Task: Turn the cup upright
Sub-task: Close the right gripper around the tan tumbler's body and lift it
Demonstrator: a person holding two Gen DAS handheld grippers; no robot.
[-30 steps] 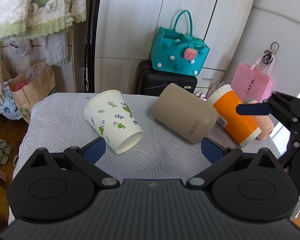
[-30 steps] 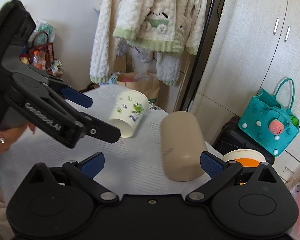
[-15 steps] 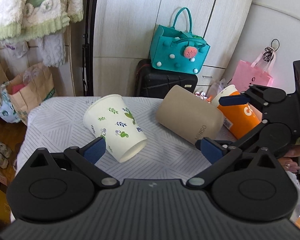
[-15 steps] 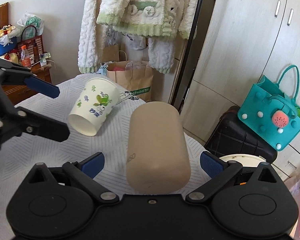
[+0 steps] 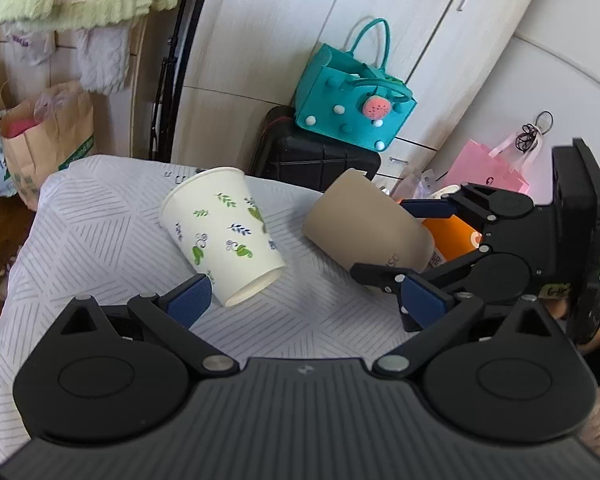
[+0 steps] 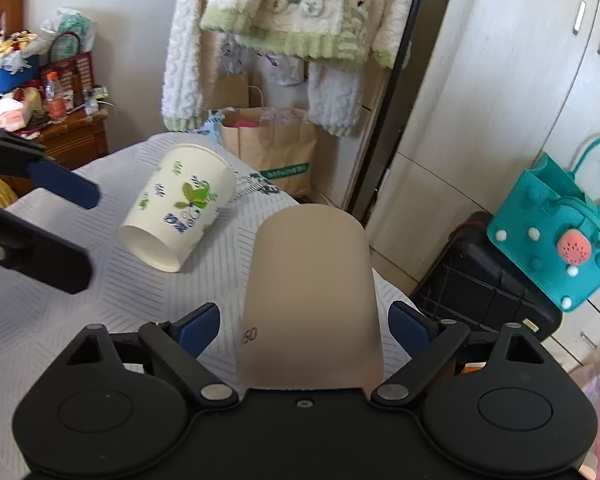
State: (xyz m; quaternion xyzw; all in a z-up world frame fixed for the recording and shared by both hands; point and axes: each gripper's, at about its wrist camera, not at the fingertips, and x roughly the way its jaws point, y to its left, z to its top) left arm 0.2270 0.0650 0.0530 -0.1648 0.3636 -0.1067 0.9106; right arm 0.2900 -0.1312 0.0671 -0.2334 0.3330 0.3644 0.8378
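Observation:
A beige cup (image 5: 364, 220) lies on its side on the white patterned table (image 5: 92, 248); it also shows in the right wrist view (image 6: 312, 296). My right gripper (image 6: 304, 320) is open with its fingers on either side of the cup's mouth end, not pressing it; it shows in the left wrist view (image 5: 404, 240). A white paper cup with leaf prints (image 5: 220, 232) lies on its side to the left, also in the right wrist view (image 6: 176, 208). My left gripper (image 5: 304, 300) is open and empty, just in front of the paper cup.
An orange cup (image 5: 452, 236) lies behind the beige cup, mostly hidden by the right gripper. A teal bag (image 5: 352, 104) on a black case (image 5: 312, 156), a pink bag (image 5: 488, 168) and a brown paper bag (image 5: 44, 136) stand beyond the table's far edge.
My right gripper has moved forward so the beige cup now sits between its open fingers. My left gripper has moved closer to the paper cup.

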